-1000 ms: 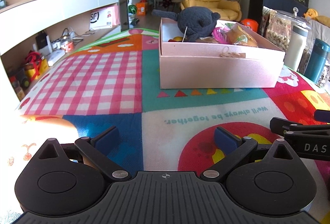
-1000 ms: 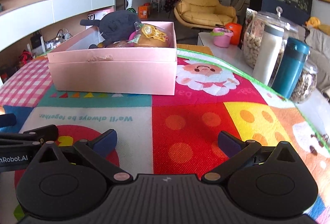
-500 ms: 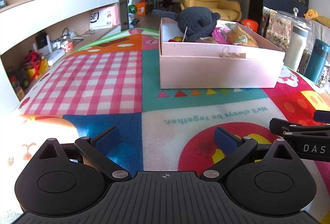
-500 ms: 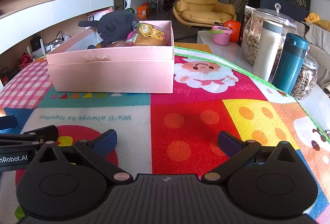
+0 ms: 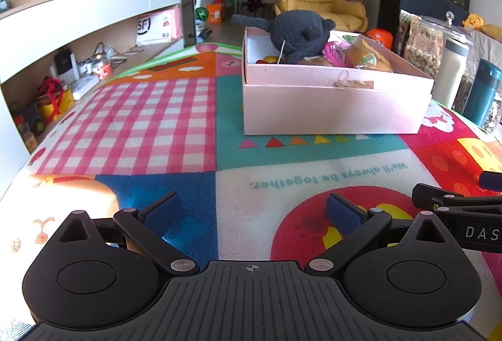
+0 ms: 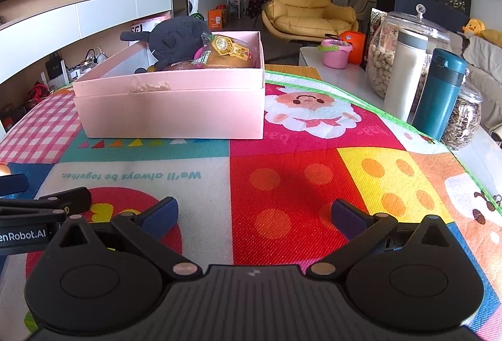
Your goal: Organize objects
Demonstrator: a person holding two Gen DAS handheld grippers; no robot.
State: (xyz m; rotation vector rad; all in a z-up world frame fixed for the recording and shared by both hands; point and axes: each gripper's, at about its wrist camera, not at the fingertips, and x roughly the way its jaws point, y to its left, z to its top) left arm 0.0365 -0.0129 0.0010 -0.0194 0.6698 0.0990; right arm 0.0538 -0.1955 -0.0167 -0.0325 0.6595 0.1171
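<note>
1. Two grippers are held low over the patterned mat point(image 6: 282, 184), side by side; the left gripper point(image 5: 252, 210) and the right gripper point(image 6: 254, 213) are both spread wide with nothing between the pads
2. The pink box point(image 5: 332, 108) is seen well ahead of both sets of fingers, untouched
3. A dark plush toy point(image 5: 298, 35) and a packaged snack point(image 6: 229, 53) are seen inside it

Plush toy point(image 5: 299, 33) in box point(image 5: 332, 108) on mat point(image 5: 157, 121).

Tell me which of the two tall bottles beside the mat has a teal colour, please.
The teal bottle is the one nearer the camera, standing at the mat's edge. The other, a white bottle with a grey cap, stands just behind it against the big nut jar.
</note>
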